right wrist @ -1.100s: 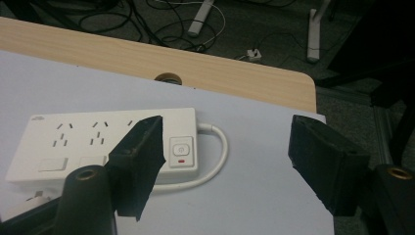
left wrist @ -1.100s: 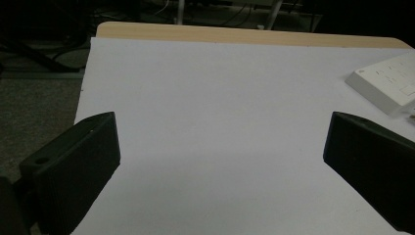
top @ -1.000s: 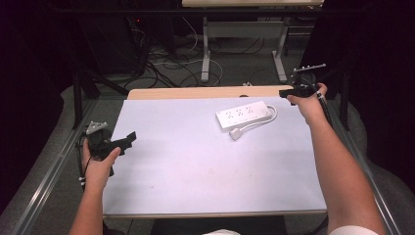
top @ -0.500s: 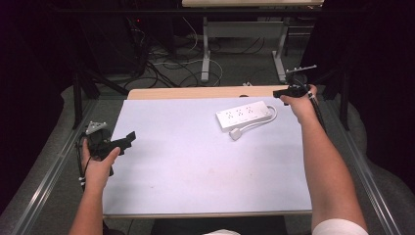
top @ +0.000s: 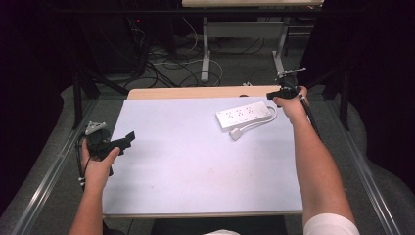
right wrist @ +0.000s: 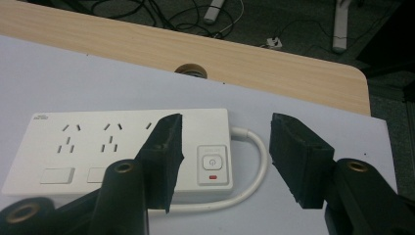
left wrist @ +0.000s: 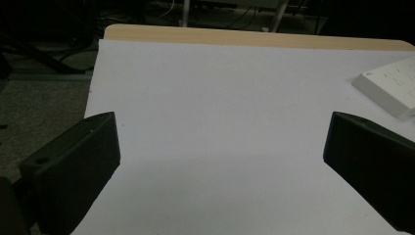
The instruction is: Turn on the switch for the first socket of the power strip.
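A white power strip (top: 244, 116) lies at the far right of the white table top (top: 195, 161), its cord looping to a plug (top: 236, 133). My right gripper (top: 272, 95) hovers just over the strip's right end. In the right gripper view, its jaws (right wrist: 226, 132) straddle the switch end (right wrist: 211, 161) and the cord (right wrist: 262, 156); they have just been closing, and the pads touch nothing. My left gripper (top: 125, 140) rests at the table's left edge, open wide (left wrist: 220, 147) with bare table between the jaws. The strip's corner (left wrist: 386, 88) shows far right there.
A bare wooden strip (top: 195, 92) runs along the table's far edge, with a round cable hole (right wrist: 191, 71). Behind it, another desk's legs (top: 206, 54) and loose cables cover the floor. Metal rails (top: 44, 181) flank the table.
My right gripper has moved left and down from beyond the table's far right corner to the strip's right end, and its jaws have narrowed. The left gripper has stayed put.
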### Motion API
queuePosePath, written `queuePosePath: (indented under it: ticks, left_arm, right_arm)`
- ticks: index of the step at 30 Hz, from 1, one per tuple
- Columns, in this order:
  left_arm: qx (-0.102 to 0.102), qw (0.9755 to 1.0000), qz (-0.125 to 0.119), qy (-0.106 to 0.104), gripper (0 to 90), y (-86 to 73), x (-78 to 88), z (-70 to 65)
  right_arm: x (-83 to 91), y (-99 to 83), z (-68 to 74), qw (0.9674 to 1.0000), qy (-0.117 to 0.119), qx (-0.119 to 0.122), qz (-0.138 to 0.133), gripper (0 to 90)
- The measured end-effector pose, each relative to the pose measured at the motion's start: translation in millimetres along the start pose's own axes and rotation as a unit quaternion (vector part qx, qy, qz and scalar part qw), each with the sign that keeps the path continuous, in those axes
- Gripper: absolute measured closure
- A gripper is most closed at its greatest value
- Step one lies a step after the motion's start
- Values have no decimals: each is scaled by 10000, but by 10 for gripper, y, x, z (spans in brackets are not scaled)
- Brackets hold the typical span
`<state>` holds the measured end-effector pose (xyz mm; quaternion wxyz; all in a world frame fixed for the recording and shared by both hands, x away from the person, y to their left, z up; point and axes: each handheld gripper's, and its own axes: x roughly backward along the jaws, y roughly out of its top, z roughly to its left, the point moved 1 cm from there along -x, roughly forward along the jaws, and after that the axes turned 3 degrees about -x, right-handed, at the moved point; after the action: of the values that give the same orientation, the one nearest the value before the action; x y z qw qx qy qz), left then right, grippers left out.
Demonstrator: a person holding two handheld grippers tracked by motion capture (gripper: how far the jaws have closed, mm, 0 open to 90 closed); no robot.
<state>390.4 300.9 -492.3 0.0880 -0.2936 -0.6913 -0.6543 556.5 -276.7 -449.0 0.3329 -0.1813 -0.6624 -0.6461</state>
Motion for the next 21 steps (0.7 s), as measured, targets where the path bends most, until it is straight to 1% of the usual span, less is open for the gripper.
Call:
queuePosePath:
  ticks: [5,6,8,12,13,14,16,17,18,19,20,21]
  left_arm:
    - [-2,10000,-12,4,2,0,-2,3]
    - [-1,10000,-14,8,2,0,-3,4]
    - [4,10000,-12,12,2,-2,-2,5]
    - [15,10000,-32,20,2,-3,1,7]
    - [15,10000,-32,20,2,-3,1,7]
    - [16,10000,-42,16,2,-4,-1,8]
    - [22,10000,-41,16,2,-5,-2,8]
    - [27,10000,-36,17,2,-7,-5,7]
    - [17,10000,-26,16,2,-7,-6,8]
    - [19,10000,-22,9,2,-8,-8,8]
    - [21,10000,-20,8,2,-8,-8,9]
    - [13,10000,-20,1,2,-7,-8,12]
  right_arm:
    - [-60,-15,7,9999,-39,-67,84,458]
    - [-78,-17,15,9999,-29,-115,82,458]
    - [-100,-21,21,9999,-64,-70,105,471]
    - [-154,-34,45,9999,-41,-39,150,479]
    - [-166,-39,42,9998,-51,13,170,479]
    - [-183,-41,55,9998,-32,-29,176,479]
    - [-196,-47,61,9998,-24,-18,214,479]
    - [-237,-65,90,9996,14,-82,273,493]
    - [-247,-72,92,9995,-8,-60,306,493]
    - [-261,-78,96,9994,12,-87,332,495]
    - [-273,-84,105,9992,50,-182,353,499]
    - [-281,-92,105,9991,39,-231,356,504]
